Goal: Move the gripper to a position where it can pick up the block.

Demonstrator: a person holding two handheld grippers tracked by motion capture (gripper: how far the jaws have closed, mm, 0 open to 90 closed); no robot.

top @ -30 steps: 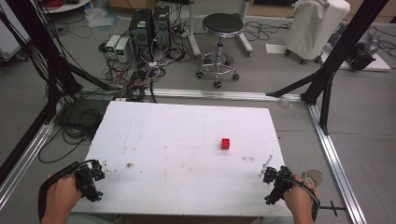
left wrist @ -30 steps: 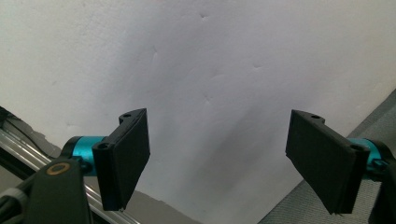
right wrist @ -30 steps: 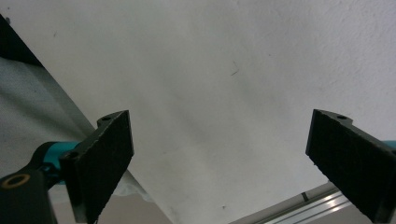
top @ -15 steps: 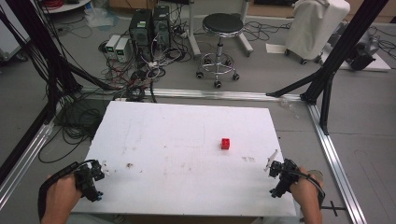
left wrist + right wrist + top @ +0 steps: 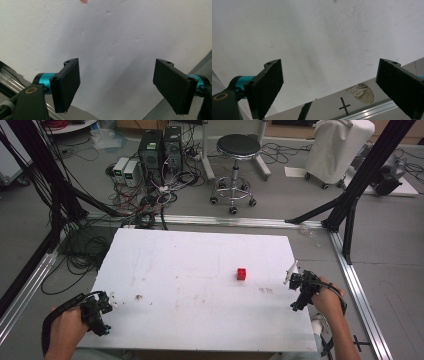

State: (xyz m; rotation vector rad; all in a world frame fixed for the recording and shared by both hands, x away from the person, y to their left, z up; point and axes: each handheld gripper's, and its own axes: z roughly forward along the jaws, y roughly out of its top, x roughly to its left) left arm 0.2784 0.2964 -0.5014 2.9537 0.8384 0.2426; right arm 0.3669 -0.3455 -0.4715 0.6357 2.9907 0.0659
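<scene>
High view: the red block [image 5: 241,274] sits on the white bench [image 5: 200,265], right of its middle and roughly at 3 o'clock from the centre, upright and alone. The right tongs [image 5: 296,285] hover at the bench's right edge, near the block at about its 4 o'clock, jaws spread wide with nothing between them, as the right gripper view [image 5: 329,87] confirms. The left tongs [image 5: 102,312] rest at the near left corner, about 8 o'clock from the centre and well apart from the block, jaws also spread and empty [image 5: 116,85].

The step in hand looks like a reach for the block with the right tongs. To do it well, I judge the hand should swing toward 10 o'clock, come in low, straddle the block squarely across two flat faces, then close.

Nothing lies between tongs and block. A brown stain [image 5: 138,297] marks the bench near the left side. Beyond the far edge stand a stool [image 5: 235,150], computer boxes [image 5: 160,147] and tangled cables [image 5: 145,200], all clear of the work.
</scene>
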